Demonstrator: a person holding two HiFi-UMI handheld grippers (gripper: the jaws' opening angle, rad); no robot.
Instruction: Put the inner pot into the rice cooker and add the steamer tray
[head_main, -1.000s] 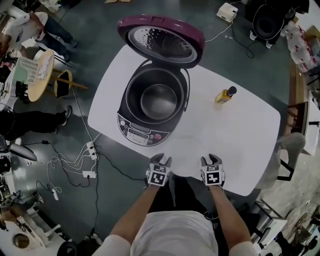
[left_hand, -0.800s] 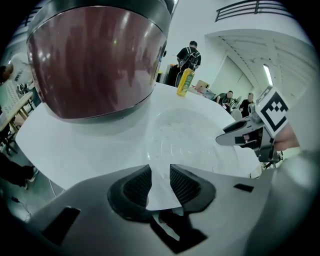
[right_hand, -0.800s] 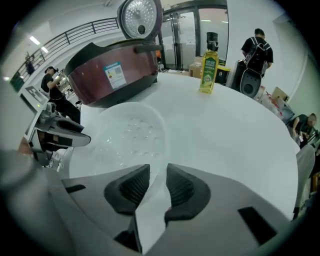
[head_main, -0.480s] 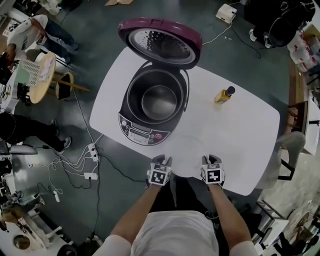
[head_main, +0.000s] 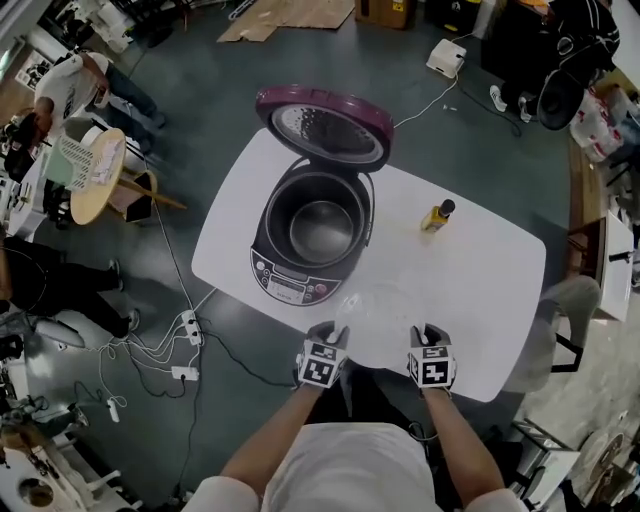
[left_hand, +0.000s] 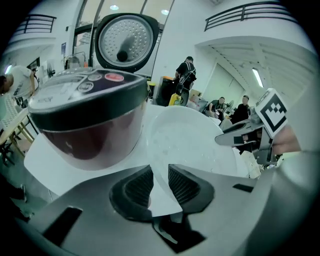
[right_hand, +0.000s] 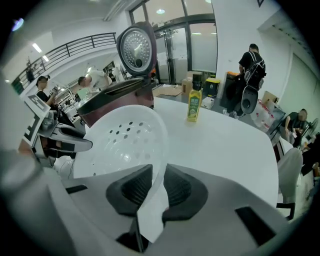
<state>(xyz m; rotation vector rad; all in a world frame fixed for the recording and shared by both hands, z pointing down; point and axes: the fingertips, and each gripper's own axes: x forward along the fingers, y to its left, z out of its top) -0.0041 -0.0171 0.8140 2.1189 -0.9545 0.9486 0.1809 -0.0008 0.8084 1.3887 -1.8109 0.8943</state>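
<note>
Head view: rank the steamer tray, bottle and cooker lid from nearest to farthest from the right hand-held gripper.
1. Steamer tray, its rim clamped in the right hand-held gripper.
2. Bottle, straight ahead on the table.
3. Cooker lid, raised, far left.

The tray (right_hand: 125, 140) looks like glossy, translucent white plastic. The cooker (left_hand: 85, 135) has a shiny maroon shell, and the table (head_main: 480, 290) is smooth and matt white.

**A:** What did the left gripper (left_hand: 159, 182) hold?

**B:** Its jaws had just been closing and pinched the near rim of a white steamer tray (left_hand: 192, 137).

**A:** And around it?

**B:** A rice cooker (left_hand: 85, 115) stood on the table (left_hand: 42, 160) just left of the tray, with its lid (left_hand: 125, 42) raised. The right gripper (left_hand: 223, 138) met the tray's right rim.
</note>
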